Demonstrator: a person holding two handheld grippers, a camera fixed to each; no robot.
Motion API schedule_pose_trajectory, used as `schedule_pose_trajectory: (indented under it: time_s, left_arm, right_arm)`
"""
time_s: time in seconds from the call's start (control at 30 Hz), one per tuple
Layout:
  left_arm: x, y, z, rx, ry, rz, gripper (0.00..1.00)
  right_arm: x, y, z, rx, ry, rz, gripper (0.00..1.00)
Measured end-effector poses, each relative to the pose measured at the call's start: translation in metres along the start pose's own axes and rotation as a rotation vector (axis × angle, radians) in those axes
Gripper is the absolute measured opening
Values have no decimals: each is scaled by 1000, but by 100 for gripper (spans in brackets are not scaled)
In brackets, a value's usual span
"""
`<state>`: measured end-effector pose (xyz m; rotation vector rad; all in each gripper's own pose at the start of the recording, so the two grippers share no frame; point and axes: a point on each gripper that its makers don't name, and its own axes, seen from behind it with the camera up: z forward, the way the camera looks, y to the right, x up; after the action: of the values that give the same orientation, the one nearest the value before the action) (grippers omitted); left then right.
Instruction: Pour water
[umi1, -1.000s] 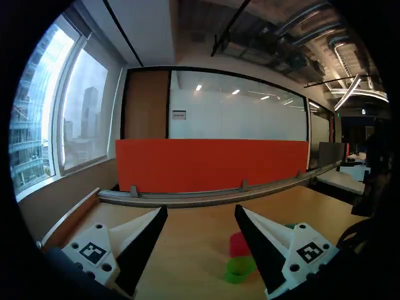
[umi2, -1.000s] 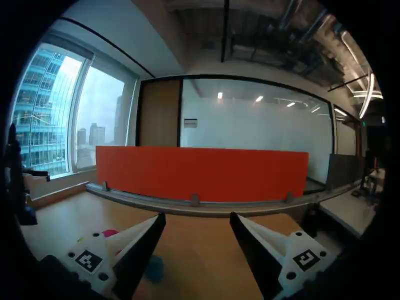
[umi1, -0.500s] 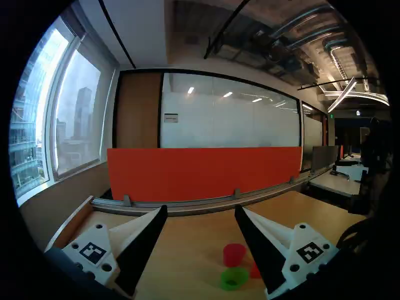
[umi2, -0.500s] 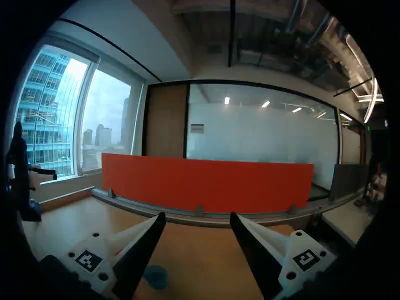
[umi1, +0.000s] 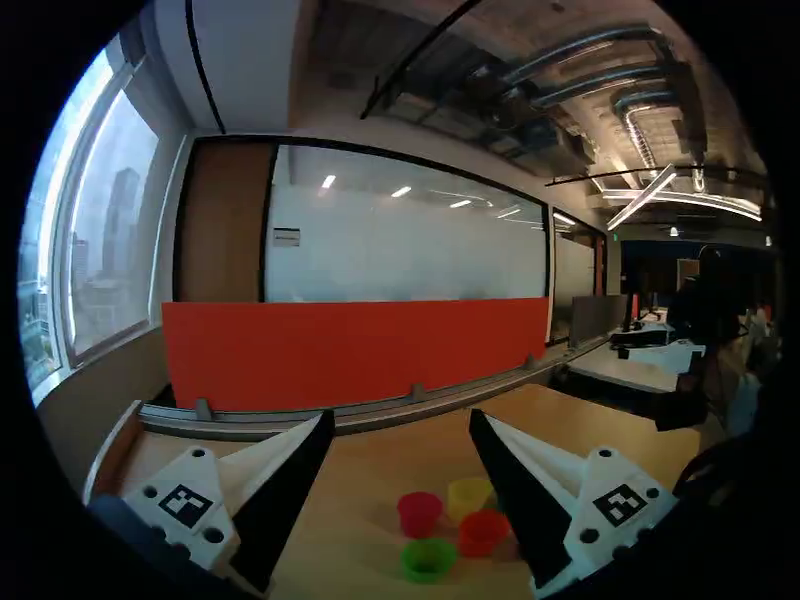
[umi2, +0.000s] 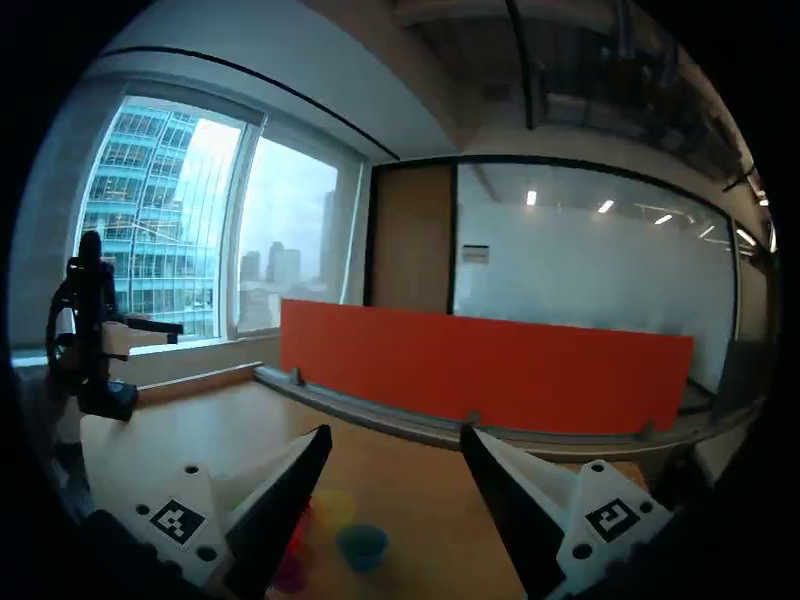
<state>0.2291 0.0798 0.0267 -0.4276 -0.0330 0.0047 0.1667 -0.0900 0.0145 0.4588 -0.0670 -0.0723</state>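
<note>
Four cups (umi1: 420, 512) together on the desk (umi1: 370, 470), divider panel (umi1: 350, 350) behind, window (umi1: 100, 260) at left

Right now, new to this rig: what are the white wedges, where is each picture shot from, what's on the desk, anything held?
No robot arm: a person holds a two-finger gripper in each hand. A fisheye camera rides on each, looking along its fingers; the white wedges are those fingers. The left gripper and right gripper are open, holding nothing. Below them is a wooden desk with cups: red cup, yellow cup, orange cup and green cup in the left gripper view, a blue cup in the right gripper view.
</note>
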Motion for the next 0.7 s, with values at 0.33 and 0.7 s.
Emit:
schedule_pose_trajectory:
  time_s: [0.33, 0.7]
  left_arm:
    - [-13, 20, 4, -95, -43, 18, 100]
    - [-43, 26, 7, -147, -100, 62, 100]
  right_arm:
    - [-1, -10, 3, 83, -14, -15, 100]
    - [-30, -13, 6, 152, -111, -62, 100]
